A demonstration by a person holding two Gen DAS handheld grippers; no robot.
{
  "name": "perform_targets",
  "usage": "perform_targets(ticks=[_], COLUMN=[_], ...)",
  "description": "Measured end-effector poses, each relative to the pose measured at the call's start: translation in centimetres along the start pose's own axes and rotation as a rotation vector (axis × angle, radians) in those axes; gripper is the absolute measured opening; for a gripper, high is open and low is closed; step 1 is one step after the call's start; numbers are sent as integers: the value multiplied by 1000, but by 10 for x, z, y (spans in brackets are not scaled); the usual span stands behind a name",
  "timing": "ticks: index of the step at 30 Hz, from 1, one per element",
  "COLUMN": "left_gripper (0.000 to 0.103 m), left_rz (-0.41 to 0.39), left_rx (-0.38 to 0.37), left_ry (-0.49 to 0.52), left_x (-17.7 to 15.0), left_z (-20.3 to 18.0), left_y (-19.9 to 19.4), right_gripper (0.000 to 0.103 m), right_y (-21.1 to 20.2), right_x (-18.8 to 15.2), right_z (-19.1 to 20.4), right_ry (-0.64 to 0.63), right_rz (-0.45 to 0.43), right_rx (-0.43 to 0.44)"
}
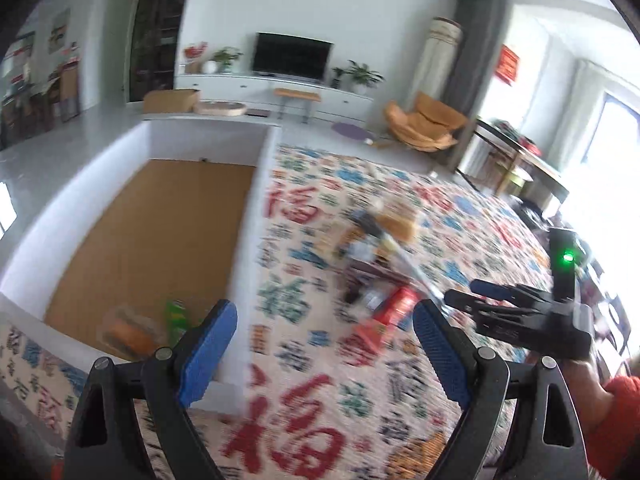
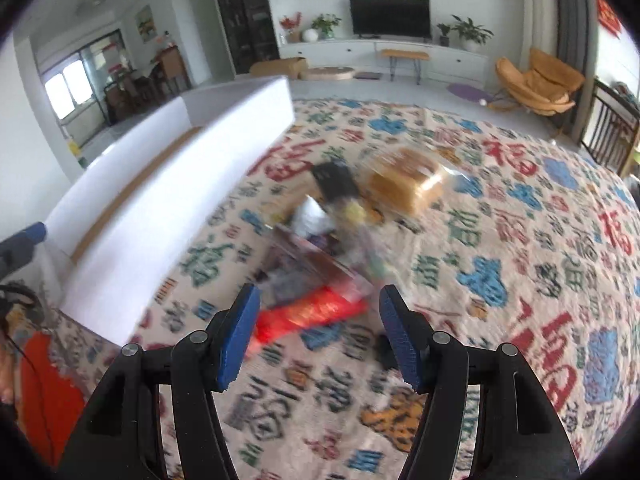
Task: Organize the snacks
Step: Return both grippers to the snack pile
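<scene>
On the patterned cloth with red characters point(image 1: 304, 412), seen from your left wrist, your left gripper point(image 1: 324, 340) has its jaws spread wide and holds nothing; the blurred pile of snack packets point(image 1: 376, 264) lies ahead, and two packets rest inside the white-walled box with brown floor point(image 1: 160, 216). From your right wrist, your right gripper point(image 2: 320, 332) is also released and empty, just above a red shiny packet point(image 2: 312, 314) at the near edge of the pile.
</scene>
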State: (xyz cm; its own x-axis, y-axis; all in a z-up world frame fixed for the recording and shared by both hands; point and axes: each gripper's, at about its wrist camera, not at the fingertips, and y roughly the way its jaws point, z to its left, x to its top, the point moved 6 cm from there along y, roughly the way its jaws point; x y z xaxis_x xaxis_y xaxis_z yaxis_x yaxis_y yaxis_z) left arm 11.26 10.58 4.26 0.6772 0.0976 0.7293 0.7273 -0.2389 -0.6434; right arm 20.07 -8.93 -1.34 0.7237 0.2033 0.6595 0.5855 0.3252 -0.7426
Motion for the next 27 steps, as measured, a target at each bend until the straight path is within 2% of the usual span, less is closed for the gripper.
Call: perform_targets(ticks=[5,10,14,16,21,27], left_gripper=[95,95,95,95,95,100], left_rz=[55,135,199,215,235,201], left_rx=[-81,-38,59,94,122,152], left_ry=[83,96,115,105,103,181], left_x=[-33,-80,-105,-107,-109,-109], left_z=[-63,-79,-64,-56,-46,-52], left_y=[19,60,92,104,125,133], right_gripper=[65,65,66,66,71,80], right_y=[-6,-10,-7,-8,-1,4], right_x=[-44,-73,-87,-90,-86,-86], right_z=[-81,-128,-138,-140,-140,-136], right_ry=[120,211,220,205,174,163], right_rz=[23,28,30,19,9,24], right_rx=[-115,-197,-220,-229,-253,-254])
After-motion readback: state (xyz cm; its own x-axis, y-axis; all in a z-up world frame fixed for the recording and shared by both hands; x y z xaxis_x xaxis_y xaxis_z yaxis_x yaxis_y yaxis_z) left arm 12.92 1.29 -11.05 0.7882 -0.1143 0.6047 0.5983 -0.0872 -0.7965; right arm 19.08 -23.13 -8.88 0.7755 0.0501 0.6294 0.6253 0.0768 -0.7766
